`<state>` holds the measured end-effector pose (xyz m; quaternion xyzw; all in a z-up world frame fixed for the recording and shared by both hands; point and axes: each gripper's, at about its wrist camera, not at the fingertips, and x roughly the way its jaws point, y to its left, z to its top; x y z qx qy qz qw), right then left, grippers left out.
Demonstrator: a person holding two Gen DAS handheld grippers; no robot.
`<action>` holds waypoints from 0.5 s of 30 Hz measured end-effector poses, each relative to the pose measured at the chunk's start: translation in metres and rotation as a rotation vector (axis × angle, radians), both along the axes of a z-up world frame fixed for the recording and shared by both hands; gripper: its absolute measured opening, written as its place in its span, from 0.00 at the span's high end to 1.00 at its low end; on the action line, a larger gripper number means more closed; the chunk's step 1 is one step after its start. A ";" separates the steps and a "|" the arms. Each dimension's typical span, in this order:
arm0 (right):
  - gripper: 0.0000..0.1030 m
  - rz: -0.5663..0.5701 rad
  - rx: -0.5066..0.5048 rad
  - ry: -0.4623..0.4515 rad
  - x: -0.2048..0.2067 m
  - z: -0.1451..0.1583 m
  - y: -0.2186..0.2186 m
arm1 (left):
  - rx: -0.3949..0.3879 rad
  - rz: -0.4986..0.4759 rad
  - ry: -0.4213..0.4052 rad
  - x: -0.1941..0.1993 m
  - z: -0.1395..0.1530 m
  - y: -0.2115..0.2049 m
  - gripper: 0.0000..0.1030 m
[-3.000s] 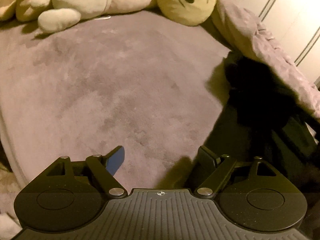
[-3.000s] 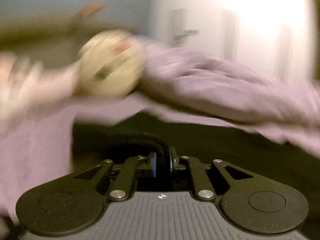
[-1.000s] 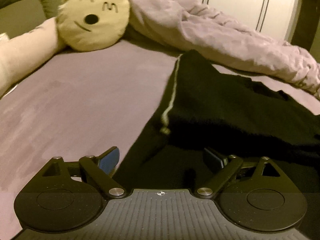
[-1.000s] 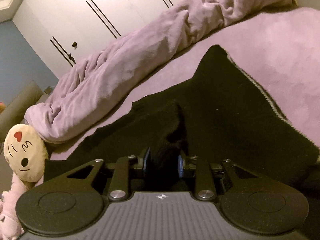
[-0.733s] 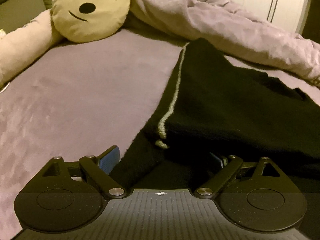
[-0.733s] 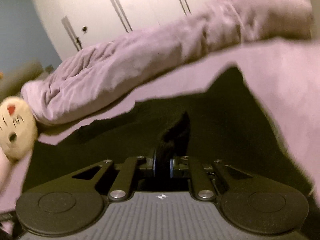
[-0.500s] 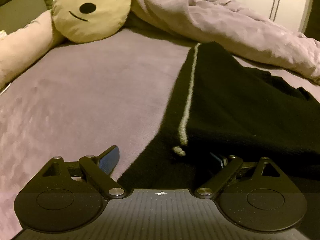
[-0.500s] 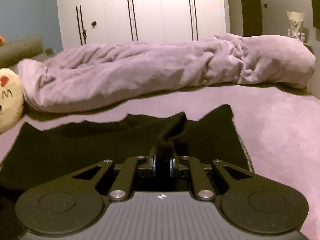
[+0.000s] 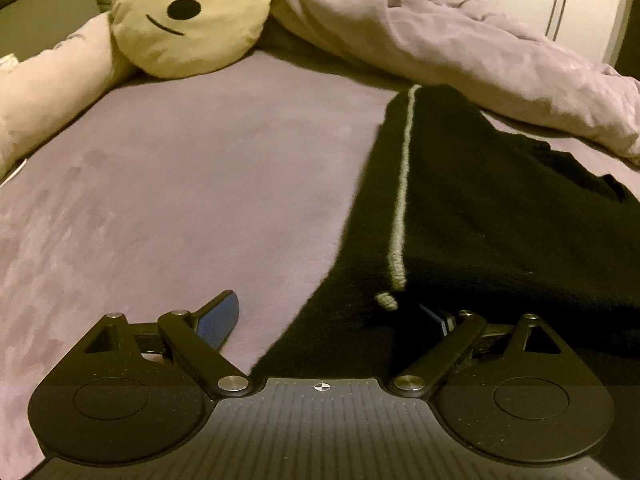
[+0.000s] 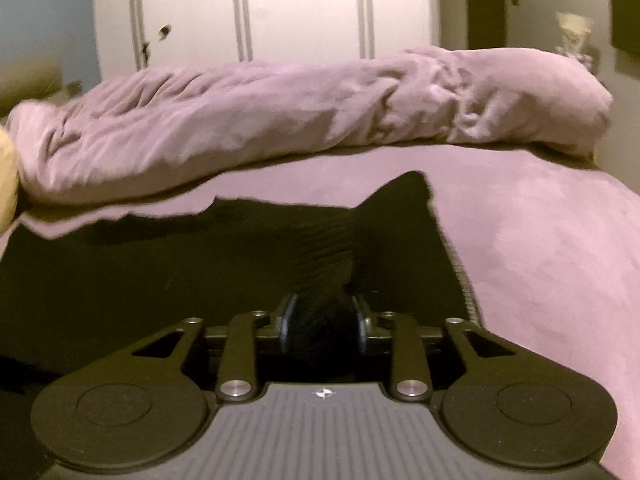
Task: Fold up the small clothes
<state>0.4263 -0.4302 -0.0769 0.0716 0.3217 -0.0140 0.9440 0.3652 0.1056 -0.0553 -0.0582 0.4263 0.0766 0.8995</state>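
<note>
Left tongs [image 9: 328, 316] were held wide open, low over the near edge of the black knitted garment [image 9: 500, 216], and nothing was gripped by them. One blue pad [image 9: 218, 320] was seen over the purple bed cover [image 9: 180, 200], the other just beside the pale trim stripe [image 9: 402, 200]. Right tongs [image 10: 322, 326] were seen opening, with a bunch of the black cloth between the pads and seemingly pressed by them. The garment was spread flat on the bed, near the rolled purple blanket [image 10: 300, 120]. It was judged that the laying-out step was being finished. Next, a near corner would likely need to be pinched by the left tongs for the first fold.
</note>
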 end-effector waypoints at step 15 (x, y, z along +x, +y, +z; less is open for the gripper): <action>0.79 0.049 0.024 -0.037 -0.006 0.006 0.016 | -0.085 -0.022 -0.080 0.004 0.038 -0.009 0.08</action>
